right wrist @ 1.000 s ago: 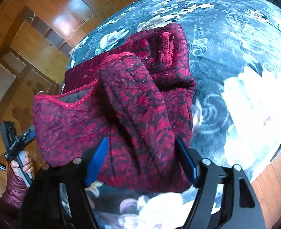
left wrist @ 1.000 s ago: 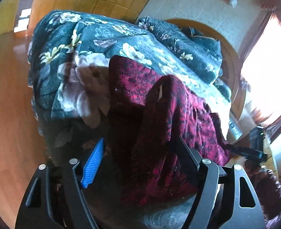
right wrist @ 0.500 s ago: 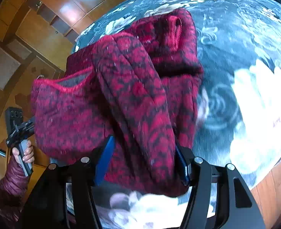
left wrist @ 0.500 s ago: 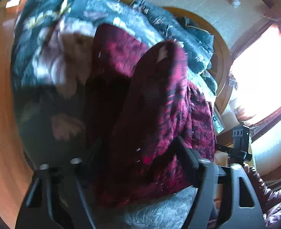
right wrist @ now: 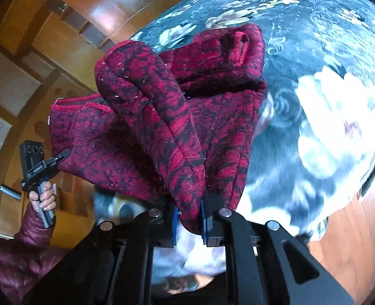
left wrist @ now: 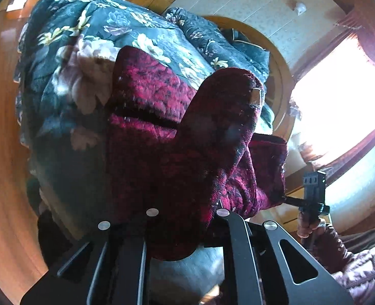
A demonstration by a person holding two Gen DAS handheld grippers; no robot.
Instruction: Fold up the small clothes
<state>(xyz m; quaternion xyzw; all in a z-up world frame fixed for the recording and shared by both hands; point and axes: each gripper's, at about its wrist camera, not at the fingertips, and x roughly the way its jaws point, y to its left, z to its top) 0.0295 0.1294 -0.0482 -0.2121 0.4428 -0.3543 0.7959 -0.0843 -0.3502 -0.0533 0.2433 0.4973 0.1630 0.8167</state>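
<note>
- On the bed's floral quilt (right wrist: pixel 327 58) lies the red garment (right wrist: pixel 213 81), its near edge lifted.
- Right tool (right wrist: pixel 190 218) is clenched on a thick fold of it.
- Left tool (left wrist: pixel 185 218) likewise grips bunched cloth; its fingertips are buried.

Layout of the scene. The garment (right wrist: pixel 177 117) lies on the bedcover (right wrist: pixel 327 76), partly lifted off it at its near edge. The right gripper (right wrist: pixel 190 218) pinches a raised fold at the garment's near edge; the left gripper (left wrist: pixel 185 218) closes on the opposite edge. In the right wrist view the left gripper's handle and hand (right wrist: pixel 43 198) sit at far left, beside the garment's left corner. Behind the garment the bedcover extends to a pillow (left wrist: pixel 220 43) against the headboard (left wrist: pixel 281 81). Wooden panelling (right wrist: pixel 34 58) stands beyond the bed's left side; the floor (right wrist: pixel 360 233) lies near right.
</note>
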